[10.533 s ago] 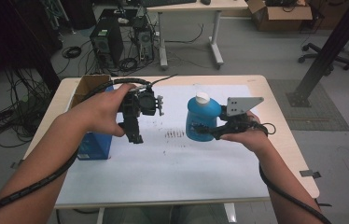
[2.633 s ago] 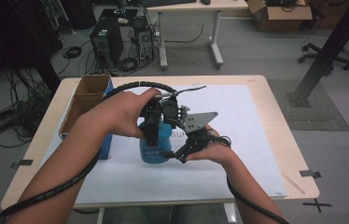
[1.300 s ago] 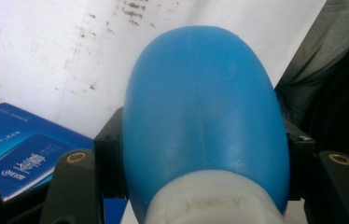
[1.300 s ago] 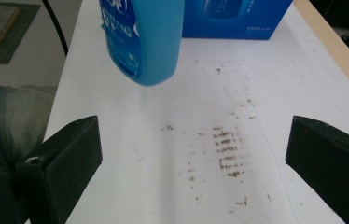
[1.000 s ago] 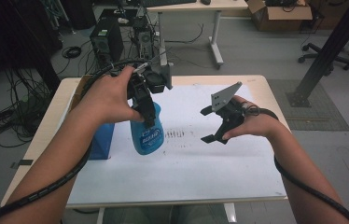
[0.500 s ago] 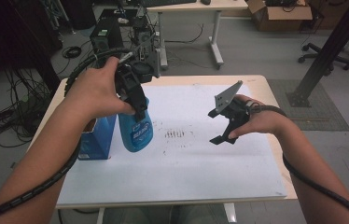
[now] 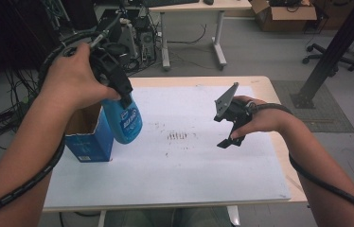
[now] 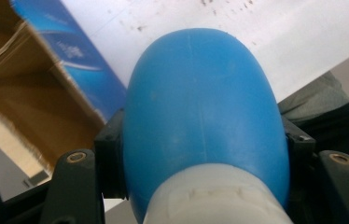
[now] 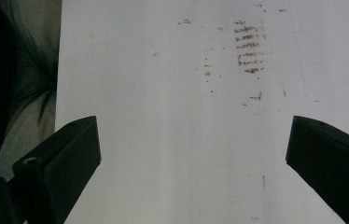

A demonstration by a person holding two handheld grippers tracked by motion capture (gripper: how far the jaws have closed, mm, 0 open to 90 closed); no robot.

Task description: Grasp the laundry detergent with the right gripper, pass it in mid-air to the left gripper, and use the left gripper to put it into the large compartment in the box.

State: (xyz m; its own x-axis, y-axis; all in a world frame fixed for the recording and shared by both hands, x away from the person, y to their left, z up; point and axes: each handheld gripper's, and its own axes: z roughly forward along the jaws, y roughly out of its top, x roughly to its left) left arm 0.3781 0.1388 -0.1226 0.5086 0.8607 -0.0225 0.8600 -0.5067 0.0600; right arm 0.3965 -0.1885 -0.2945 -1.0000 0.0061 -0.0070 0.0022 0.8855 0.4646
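- L forearm [image 7: 19,161]: enters from the bottom-left of the high view, cable coiled round it; raised above the tabletop's left edge.
- R forearm [image 7: 317,165]: enters bottom-right, cable trailing along it.
- Tabletop [image 7: 279,94]: light wood, covered by a white sheet [image 7: 165,175]; brown smudges [image 7: 177,136] near the sheet's centre, also seen in the right gripper view [image 9: 247,46] beyond the jaws.
- Right hand-held gripper [image 7: 229,126]: held over the sheet's right half, grey plate on top, jaws pointing down-left. Jaws wide apart w/ nothing between; right gripper view shows bare sheet betw. the two black jaws [image 9: 186,168].
- Left hand-held gripper [image 7: 118,82]: clamped on the bottle [image 7: 123,118] just below its white cap; left gripper view shows both jaws pressing the blue shoulder [image 8: 200,107] from either side.
- Bottle: blue, labelled, hanging neck-up from the gripper; appears clear of the sheet, body tilted slightly. Just beside the box's right wall, at the sheet's left part.
- Box [image 7: 90,137]: blue outside, brown cardboard inside, open top; stands at the tabletop's left edge. In the left gripper view its open mouth [image 8: 18,93] lies left of the bottle.
- Background: second desk [image 7: 199,7], cables and equipment on the floor, black post [image 7: 331,52] far right.
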